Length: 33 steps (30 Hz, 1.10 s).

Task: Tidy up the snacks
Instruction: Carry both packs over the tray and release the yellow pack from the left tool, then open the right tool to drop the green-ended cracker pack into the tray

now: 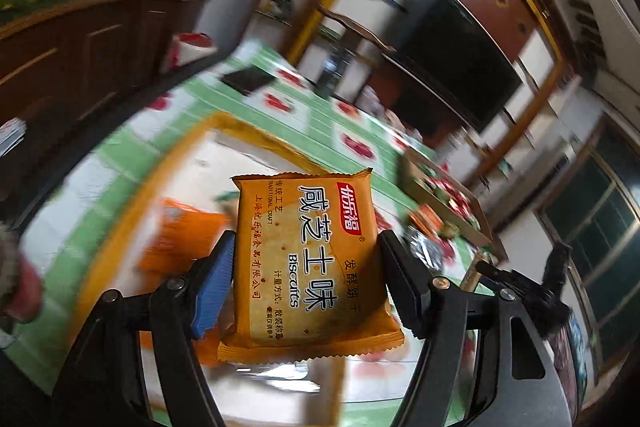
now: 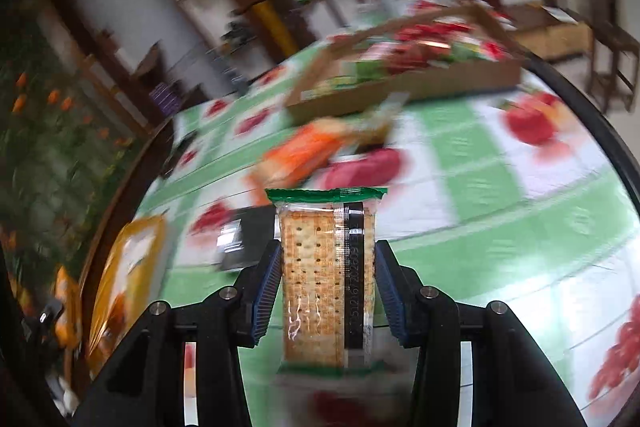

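Between left gripper [image 1: 306,281] pads: orange biscuit packet [image 1: 308,263], pinched sidewise. Right gripper [image 2: 326,291] clamps clear cracker pack [image 2: 326,279]. Light, brittle; hold edges gently.

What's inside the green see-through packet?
Through the green-edged clear packet, held in the right gripper, a stack of square crackers with little holes shows. A black printed strip down the wrapper hides part of them, so counting them isn't possible.

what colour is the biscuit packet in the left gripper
Orange with a red logo, the biscuit packet shows best in the left wrist view.
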Each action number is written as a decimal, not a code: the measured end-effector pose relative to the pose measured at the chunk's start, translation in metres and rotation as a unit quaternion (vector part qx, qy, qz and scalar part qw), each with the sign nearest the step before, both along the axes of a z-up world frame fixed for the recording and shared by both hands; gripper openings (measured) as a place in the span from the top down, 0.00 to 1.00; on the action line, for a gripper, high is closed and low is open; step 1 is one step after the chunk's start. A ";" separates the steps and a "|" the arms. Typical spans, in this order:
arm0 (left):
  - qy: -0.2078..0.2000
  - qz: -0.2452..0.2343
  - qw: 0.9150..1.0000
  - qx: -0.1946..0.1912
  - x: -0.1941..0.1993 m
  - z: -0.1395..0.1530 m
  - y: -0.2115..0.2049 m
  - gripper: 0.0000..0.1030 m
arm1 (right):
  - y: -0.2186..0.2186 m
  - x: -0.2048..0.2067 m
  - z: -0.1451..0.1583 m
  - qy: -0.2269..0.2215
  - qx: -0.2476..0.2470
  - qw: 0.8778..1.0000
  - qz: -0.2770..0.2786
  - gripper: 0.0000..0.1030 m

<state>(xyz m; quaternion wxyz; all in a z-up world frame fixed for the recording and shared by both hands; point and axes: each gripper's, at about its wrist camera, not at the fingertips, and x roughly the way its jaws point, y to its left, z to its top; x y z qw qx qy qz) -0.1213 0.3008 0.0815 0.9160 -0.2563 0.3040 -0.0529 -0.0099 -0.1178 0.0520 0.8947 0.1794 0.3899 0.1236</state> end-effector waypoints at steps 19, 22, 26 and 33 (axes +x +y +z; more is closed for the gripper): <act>0.034 -0.003 0.999 -0.036 0.014 -0.043 0.050 0.32 | 0.264 0.003 0.002 0.014 -0.065 0.971 0.231 0.64; 0.042 -0.002 0.998 -0.040 0.024 -0.046 0.053 0.32 | 0.285 0.013 -0.003 0.031 -0.064 0.967 0.246 0.89; 0.037 0.004 0.998 -0.052 0.026 -0.042 0.060 0.32 | 0.299 0.020 -0.010 0.028 -0.089 0.965 0.244 0.84; 0.032 -0.008 0.997 -0.069 0.020 -0.037 0.057 0.29 | 0.274 0.016 -0.004 0.017 -0.063 0.974 0.218 0.68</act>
